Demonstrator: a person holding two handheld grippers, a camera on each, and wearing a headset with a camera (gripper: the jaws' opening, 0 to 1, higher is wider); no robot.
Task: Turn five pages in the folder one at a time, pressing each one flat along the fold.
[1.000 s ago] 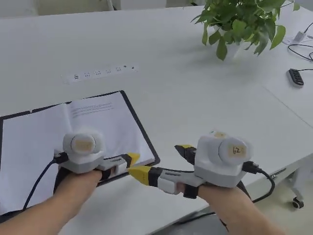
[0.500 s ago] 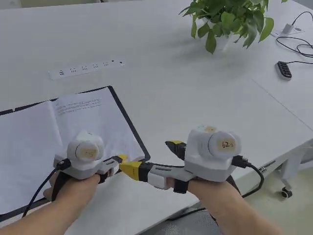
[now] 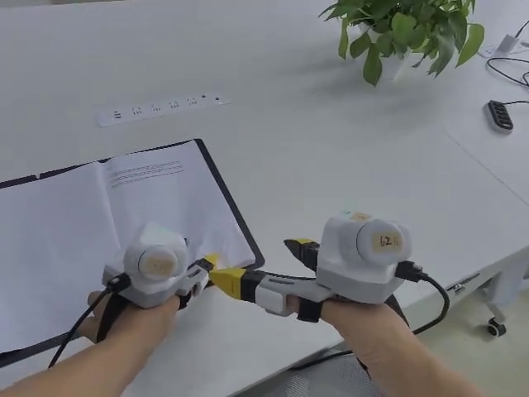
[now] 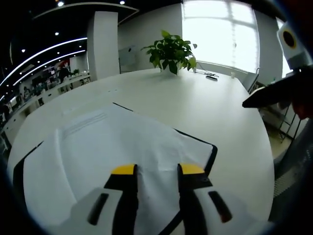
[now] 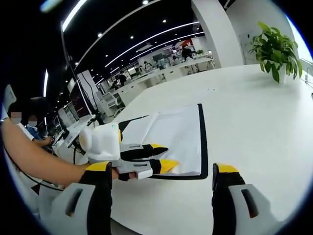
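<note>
Nearest to us, both forearms enter from the bottom edge of the head view. The left hand (image 3: 136, 318) grasps its grip from below, knuckles down. It holds the left gripper (image 3: 207, 266) low and level, pointing to the right, over the near right corner of the folder (image 3: 149, 207).

In the left gripper view, the left gripper (image 4: 157, 171) has its jaws a narrow gap apart. The white page shows through that gap. We cannot tell whether the tips touch the paper.

The right hand (image 3: 364, 318) sits beside the folder, over the bare table (image 3: 331, 165). It holds the right gripper (image 3: 264, 263) turned to the left, toward the other gripper. The jaws are spread wide. The near yellow tip lies just beside the left gripper's tips, and the far tip stands off the folder's right edge.

The right gripper view confirms this. The right gripper (image 5: 164, 169) frames the left gripper between its open jaws, with the folder (image 5: 181, 132) behind.

The folder (image 4: 112, 142) lies open and flat at the near left of the table. It has black covers and white pages, with a few printed lines at the top of the right page.

Beyond it, a white power strip (image 3: 161, 107) lies flat on the table. Farthest off, at the right, stands a potted plant (image 3: 405, 33), with a small black object (image 3: 500, 116) and cables beside it.
</note>
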